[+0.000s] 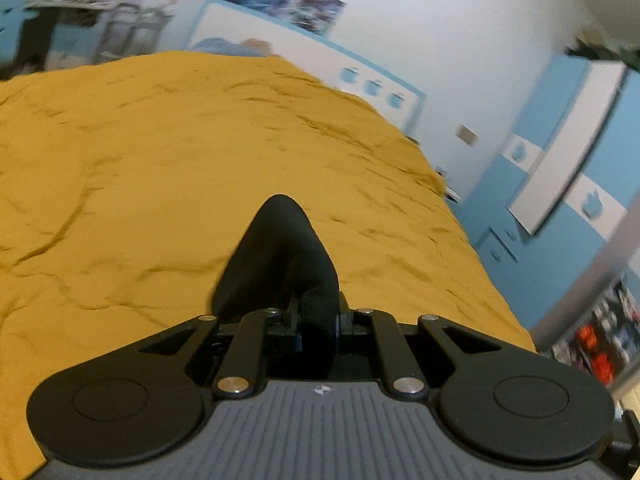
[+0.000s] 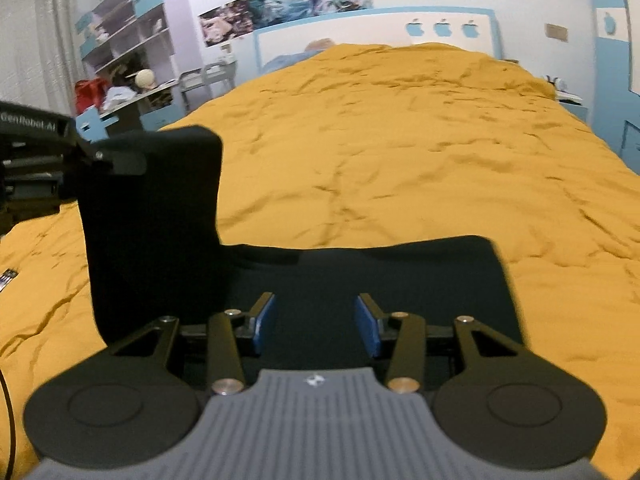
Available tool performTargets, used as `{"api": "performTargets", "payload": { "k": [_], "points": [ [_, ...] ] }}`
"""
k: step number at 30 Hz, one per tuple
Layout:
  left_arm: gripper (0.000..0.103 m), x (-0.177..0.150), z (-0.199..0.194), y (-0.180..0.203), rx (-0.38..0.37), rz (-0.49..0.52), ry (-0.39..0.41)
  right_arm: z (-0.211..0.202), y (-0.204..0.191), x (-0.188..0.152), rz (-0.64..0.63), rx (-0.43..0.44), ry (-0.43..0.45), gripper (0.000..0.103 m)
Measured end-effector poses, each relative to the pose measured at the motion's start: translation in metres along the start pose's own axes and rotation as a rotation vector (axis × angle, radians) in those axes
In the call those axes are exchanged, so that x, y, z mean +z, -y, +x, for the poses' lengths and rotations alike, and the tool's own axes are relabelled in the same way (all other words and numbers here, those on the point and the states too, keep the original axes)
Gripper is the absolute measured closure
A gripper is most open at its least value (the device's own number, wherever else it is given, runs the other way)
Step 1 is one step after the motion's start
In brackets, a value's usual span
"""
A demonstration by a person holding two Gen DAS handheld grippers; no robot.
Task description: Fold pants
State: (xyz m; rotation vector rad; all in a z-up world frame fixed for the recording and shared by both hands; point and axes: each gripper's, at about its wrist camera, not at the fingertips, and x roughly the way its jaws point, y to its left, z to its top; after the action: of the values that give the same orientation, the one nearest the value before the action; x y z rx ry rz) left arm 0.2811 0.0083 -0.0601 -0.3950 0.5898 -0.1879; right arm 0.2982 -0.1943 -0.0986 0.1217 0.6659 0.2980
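One pair of black pants (image 2: 360, 280), plain matte fabric, lies partly flat on the mustard bedspread (image 2: 400, 140) just ahead of the right gripper (image 2: 316, 320), whose blue pads (image 2: 370, 330) stand spread, holding nothing; one end rises upright at left, pinched by the left gripper (image 2: 100, 156), fingers pressed together on the cloth (image 1: 280, 264); its body reads "GenRobot.AI"; far wall: 3 apple stickers (image 2: 442, 28), a poster strip (image 2: 288, 2).
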Motion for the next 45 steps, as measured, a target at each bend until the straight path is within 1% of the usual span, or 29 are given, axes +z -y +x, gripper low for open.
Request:
{"api": "performTargets", "payload": {
  "k": [8,15,20,22,23,25,26,27,28,29,30,31,33,35,37,39,40,43,45],
  "points": [
    [0.09,-0.022,0.03,0.067,-0.05,0.1,-0.047,-0.026,0.059,-0.014,0.081,-0.083,0.008,0.061],
    [0.089,-0.051,0.053,0.108,-0.079,0.203,-0.097,-0.039,0.107,-0.034,0.175,-0.128,0.003,0.061],
    [0.089,-0.079,0.074,0.133,-0.07,0.281,-0.139,-0.046,0.129,-0.043,0.224,-0.157,0.008,0.061],
    [0.089,-0.09,0.086,0.139,-0.064,0.3,-0.174,-0.049,0.137,-0.047,0.245,-0.168,0.007,0.061],
    [0.088,-0.098,0.092,0.143,-0.063,0.315,-0.207,-0.05,0.141,-0.047,0.255,-0.173,0.005,0.061],
    [0.081,-0.114,0.11,0.144,-0.064,0.361,-0.33,-0.051,0.146,-0.048,0.271,-0.182,0.001,0.061],
    [0.073,-0.121,0.112,0.144,-0.074,0.385,-0.36,-0.051,0.148,-0.048,0.279,-0.186,0.001,0.061],
    [0.068,-0.123,0.109,0.143,-0.096,0.407,-0.361,-0.051,0.15,-0.048,0.284,-0.188,0.001,0.061],
    [0.066,-0.123,0.1,0.14,-0.129,0.418,-0.349,-0.052,0.151,-0.048,0.287,-0.188,0.001,0.061],
    [0.06,-0.12,0.091,0.134,-0.168,0.411,-0.351,-0.052,0.151,-0.047,0.291,-0.185,0.001,0.061],
    [0.058,-0.115,0.082,0.127,-0.203,0.387,-0.357,-0.051,0.152,-0.046,0.296,-0.18,-0.003,0.061],
    [0.058,-0.108,0.072,0.117,-0.239,0.349,-0.359,-0.05,0.153,-0.045,0.304,-0.172,-0.005,0.061],
    [0.055,-0.093,0.053,0.094,-0.261,0.277,-0.339,-0.047,0.151,-0.041,0.317,-0.155,-0.006,0.061],
    [0.052,-0.079,0.037,0.068,-0.238,0.216,-0.296,-0.043,0.147,-0.035,0.32,-0.128,-0.004,0.06],
    [0.05,-0.065,0.023,0.038,-0.179,0.152,-0.241,-0.04,0.137,-0.03,0.32,-0.093,-0.006,0.06],
    [0.043,-0.053,0.014,0.003,-0.113,0.08,-0.187,-0.037,0.129,-0.024,0.319,-0.049,-0.011,0.06],
    [0.042,-0.05,0.012,-0.012,-0.086,0.039,-0.174,-0.035,0.125,-0.022,0.32,-0.029,-0.013,0.06],
    [0.042,-0.045,0.02,-0.056,-0.033,-0.102,-0.199,-0.025,0.115,-0.018,0.334,0.016,-0.046,0.06],
    [0.042,-0.047,0.028,-0.075,-0.029,-0.171,-0.22,-0.015,0.111,-0.018,0.357,0.016,-0.082,0.06]
  ]
}}
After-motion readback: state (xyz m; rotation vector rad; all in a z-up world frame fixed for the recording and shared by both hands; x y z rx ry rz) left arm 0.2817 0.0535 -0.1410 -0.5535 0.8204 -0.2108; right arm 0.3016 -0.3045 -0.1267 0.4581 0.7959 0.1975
